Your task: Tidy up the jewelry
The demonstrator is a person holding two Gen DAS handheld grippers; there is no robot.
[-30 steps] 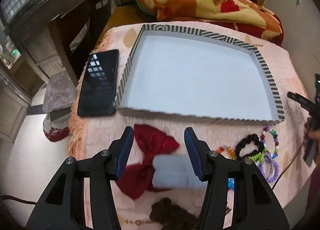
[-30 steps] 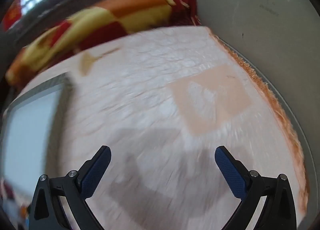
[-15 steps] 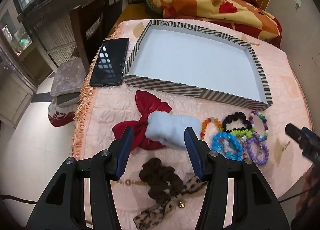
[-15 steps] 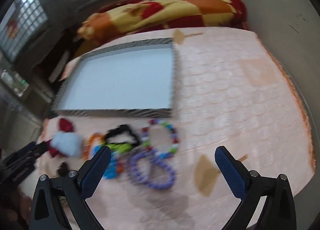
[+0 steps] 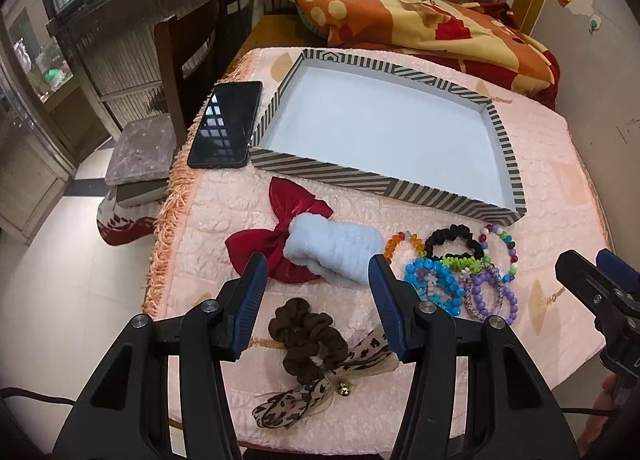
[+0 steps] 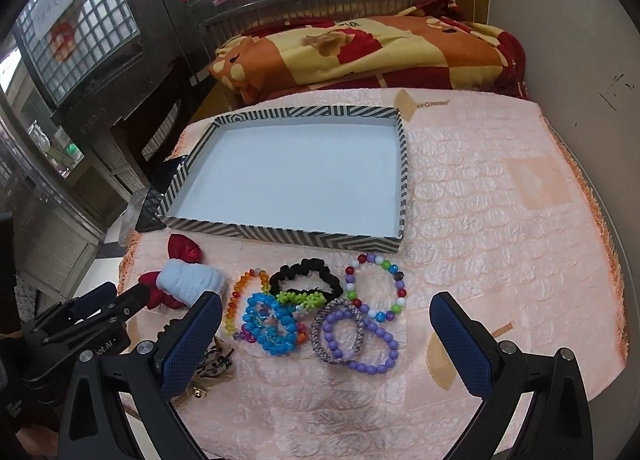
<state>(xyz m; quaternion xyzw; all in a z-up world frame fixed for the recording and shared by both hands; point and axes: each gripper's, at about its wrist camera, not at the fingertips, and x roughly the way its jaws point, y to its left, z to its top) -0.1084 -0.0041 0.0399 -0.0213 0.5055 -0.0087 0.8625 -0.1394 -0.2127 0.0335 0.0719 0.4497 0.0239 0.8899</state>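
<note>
Bench covered by a pink textured cloth (image 6: 480, 220). Striped tray (image 5: 340, 178), shallow, pale interior, lies toward the far side; a black phone (image 5: 226, 125) lies just beside its left wall. Near the tray's front wall, left to right: red bow (image 5: 280, 244) with a pale blue fluffy band (image 5: 332, 250) lying across it; orange bead bracelet (image 6: 240, 300); black scrunchie (image 6: 306, 272) touching a green bead piece (image 6: 302, 297); blue bead bracelet (image 6: 270, 326); purple bead bracelets (image 6: 360, 340), overlapping; multicolour bead bracelet (image 6: 376, 286). Closer to the near edge: brown scrunchie (image 5: 306, 340) touching a leopard-print ribbon with a bell (image 5: 320, 392). Left claw (image 5: 316, 300): jaws moderately apart, holding nothing, above the brown scrunchie. Right claw (image 6: 326, 334): jaws wide apart, holding nothing, above the bracelet cluster.
</note>
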